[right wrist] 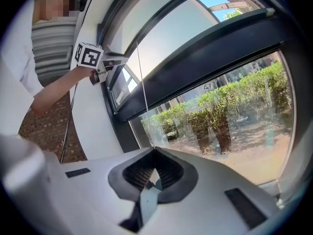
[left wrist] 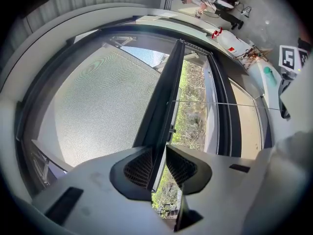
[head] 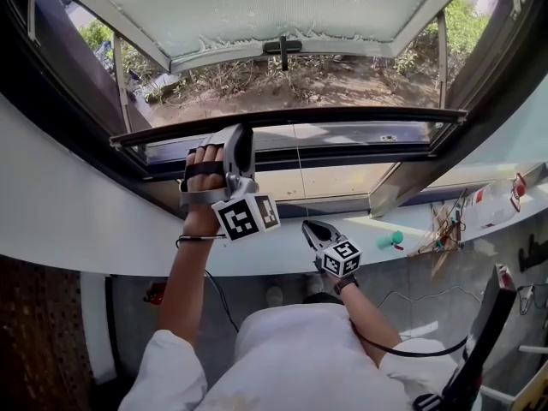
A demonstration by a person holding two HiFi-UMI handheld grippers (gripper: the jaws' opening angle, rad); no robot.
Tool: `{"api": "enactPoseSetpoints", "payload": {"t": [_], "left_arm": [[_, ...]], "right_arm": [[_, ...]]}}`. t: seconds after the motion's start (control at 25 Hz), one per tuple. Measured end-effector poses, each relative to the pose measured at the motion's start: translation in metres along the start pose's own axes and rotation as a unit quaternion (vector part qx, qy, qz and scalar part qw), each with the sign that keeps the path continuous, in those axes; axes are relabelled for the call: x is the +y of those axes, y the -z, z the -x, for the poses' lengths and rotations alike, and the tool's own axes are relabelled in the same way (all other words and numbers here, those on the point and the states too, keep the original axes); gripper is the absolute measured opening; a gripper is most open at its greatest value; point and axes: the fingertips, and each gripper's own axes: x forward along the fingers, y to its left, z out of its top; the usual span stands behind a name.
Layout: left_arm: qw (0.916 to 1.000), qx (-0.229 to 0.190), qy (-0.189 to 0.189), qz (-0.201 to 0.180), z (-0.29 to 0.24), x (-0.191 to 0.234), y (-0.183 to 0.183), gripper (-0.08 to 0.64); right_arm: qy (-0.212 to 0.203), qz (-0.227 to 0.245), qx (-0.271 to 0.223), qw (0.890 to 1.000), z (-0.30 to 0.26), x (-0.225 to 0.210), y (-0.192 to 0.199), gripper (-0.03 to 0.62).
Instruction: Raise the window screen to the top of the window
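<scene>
The window screen's dark bottom bar [head: 342, 116] spans the window frame, with its grey mesh [left wrist: 98, 97] above it. My left gripper [head: 240, 137] is raised to the bar and shut on it. In the left gripper view the bar [left wrist: 168, 92] runs straight between the pads of the left gripper [left wrist: 159, 166]. My right gripper [head: 311, 227] hangs lower, near the sill, shut with nothing in it. In the right gripper view the right gripper [right wrist: 154, 154] points at the glass below the bar [right wrist: 210, 58], away from it. A thin pull cord [head: 297, 174] hangs from the bar.
An outward-tilted sash [head: 282, 7] with a black handle [head: 282, 48] lies beyond the screen. On the white sill [head: 257, 259] to the right are a teal object [head: 392, 240], a bundle of sticks and wires [head: 441, 234] and a plastic bottle [head: 497, 202].
</scene>
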Motion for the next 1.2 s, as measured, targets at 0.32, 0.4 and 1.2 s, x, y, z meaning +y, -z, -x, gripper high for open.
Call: {"api": "enactPoseSetpoints", "payload": {"t": [0.32,0.4,1.2], "left_arm": [[0.9996,-0.012,-0.022,0.010,0.001,0.020,-0.005,0.083],[0.9995,-0.014,-0.028,0.009,0.001,0.026,-0.008,0.083],[0.9980,-0.014,-0.050,-0.036,-0.005,0.059,-0.016,0.054]], "right_arm": [[-0.005,0.002,-0.023,1.000,-0.002,0.006,-0.018,-0.009],[-0.008,0.008,-0.029,1.000,-0.003,0.007,-0.024,-0.009],[0.004,0.041,-0.021,0.999,-0.011,0.025,-0.056,-0.009]]}}
